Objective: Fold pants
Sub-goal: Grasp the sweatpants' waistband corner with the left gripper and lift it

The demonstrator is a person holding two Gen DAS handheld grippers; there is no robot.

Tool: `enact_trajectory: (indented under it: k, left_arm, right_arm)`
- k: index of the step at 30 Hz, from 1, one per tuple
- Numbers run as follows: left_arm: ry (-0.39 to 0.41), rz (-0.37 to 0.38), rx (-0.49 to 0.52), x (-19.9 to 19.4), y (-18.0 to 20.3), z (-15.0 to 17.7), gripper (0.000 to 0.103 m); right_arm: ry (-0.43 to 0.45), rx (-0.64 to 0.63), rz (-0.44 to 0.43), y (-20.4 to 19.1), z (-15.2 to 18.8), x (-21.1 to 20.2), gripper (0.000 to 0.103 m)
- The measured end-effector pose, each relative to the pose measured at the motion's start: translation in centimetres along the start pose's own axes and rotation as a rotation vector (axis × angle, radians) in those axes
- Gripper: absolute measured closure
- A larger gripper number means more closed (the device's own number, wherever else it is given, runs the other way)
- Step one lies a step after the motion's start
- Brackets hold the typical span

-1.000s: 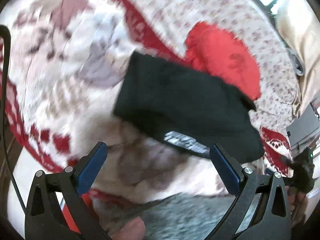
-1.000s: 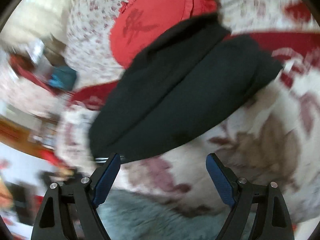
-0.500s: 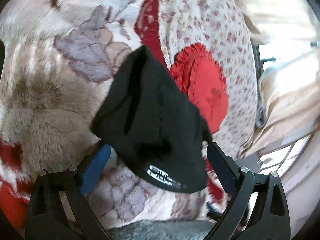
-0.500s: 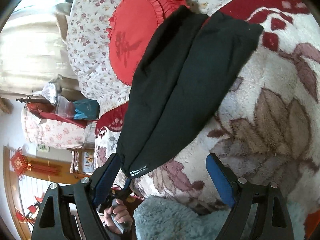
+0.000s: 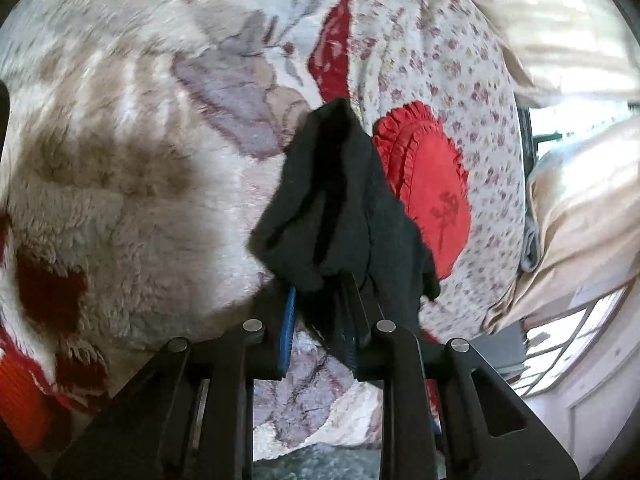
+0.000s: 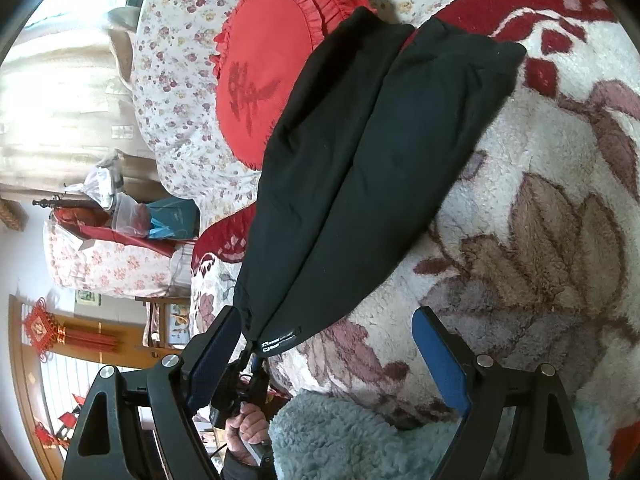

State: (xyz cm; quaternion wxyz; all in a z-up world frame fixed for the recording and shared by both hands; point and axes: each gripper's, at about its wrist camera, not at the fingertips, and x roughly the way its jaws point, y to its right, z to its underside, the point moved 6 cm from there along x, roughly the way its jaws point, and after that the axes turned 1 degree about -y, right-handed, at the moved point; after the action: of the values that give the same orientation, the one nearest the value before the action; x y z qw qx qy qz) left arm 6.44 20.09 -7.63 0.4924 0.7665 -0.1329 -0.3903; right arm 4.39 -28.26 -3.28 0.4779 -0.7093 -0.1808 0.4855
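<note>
On fleecy cream-and-red floral blanket [image 6: 540,184]: black soft-knit pants [image 6: 360,168] lying long, legs side by side.

Left gripper [image 5: 320,320] has just been closing; its blue pads now pinch a bunched corner of the pants. Right gripper [image 6: 324,344] stands wide apart, nothing clamped, near the labelled hem. Round red ruffled cushion [image 6: 272,60] rests against a small-flowered quilt [image 6: 176,92] behind. Cream curtains [image 5: 560,20], bright window.
</note>
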Motion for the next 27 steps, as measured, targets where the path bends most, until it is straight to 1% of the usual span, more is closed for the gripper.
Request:
enact_trajectory:
  k: [3, 5, 7, 9, 12, 18, 20, 21, 22, 23, 25, 26, 27]
  left_arm:
    - [-0.024, -0.029, 0.077, 0.2, 0.6, 0.9, 0.083]
    - [-0.033, -0.041, 0.091, 0.3, 0.3, 1.3, 0.083]
    - [-0.034, -0.086, 0.1, 0.7, 0.2, 1.1, 0.087]
    - [-0.029, -0.122, 0.107, 0.9, 0.6, 0.7, 0.087]
    - [-0.018, -0.174, 0.147, 1.6, 1.7, 0.1, 0.087]
    - [0.005, -0.188, 0.153, 2.0, 2.0, -0.4, 0.087]
    - [0.017, -0.191, 0.151, 1.8, 1.9, -0.2, 0.087]
    - [0.022, -0.195, 0.152, 1.8, 1.9, -0.2, 0.087]
    - [0.024, -0.197, 0.152, 1.7, 1.9, -0.1, 0.087]
    - [0.026, -0.198, 0.154, 1.6, 2.0, -0.2, 0.087]
    - [0.023, -0.221, 0.166, 1.7, 1.9, -0.3, 0.087]
    - [0.019, -0.23, 0.169, 1.8, 2.0, -0.4, 0.087]
    - [0.016, -0.236, 0.165, 2.0, 1.9, -0.4, 0.087]
  right_arm:
    - [-0.01, 0.0, 0.001, 0.1, 0.1, 0.0, 0.016]
    - [-0.017, 0.005, 0.003, 0.2, 0.1, 0.1, 0.016]
    - [-0.024, 0.014, 0.001, 0.3, 0.2, 0.3, 0.016]
    - [-0.025, 0.021, -0.003, 0.4, 0.2, 0.3, 0.016]
    - [-0.016, 0.022, -0.012, 0.4, 0.2, 0.1, 0.016]
    - [0.014, -0.007, -0.025, 0.1, 0.0, -0.4, 0.016]
    - [-0.029, -0.025, -0.076, -0.3, 0.2, -0.1, 0.016]
    - [-0.053, -0.029, -0.102, -0.6, 0.2, 0.0, 0.019]
    - [-0.054, -0.018, -0.111, -0.5, -0.2, -0.4, 0.022]
    - [-0.024, -0.016, -0.099, -0.5, -1.1, -1.3, 0.022]
    - [0.094, -0.057, -0.091, -0.8, -3.8, -4.6, 0.022]
    - [0.18, -0.077, -0.069, -0.7, -5.6, -6.9, 0.019]
    - [0.256, -0.098, -0.021, -0.2, -7.2, -9.0, 0.01]
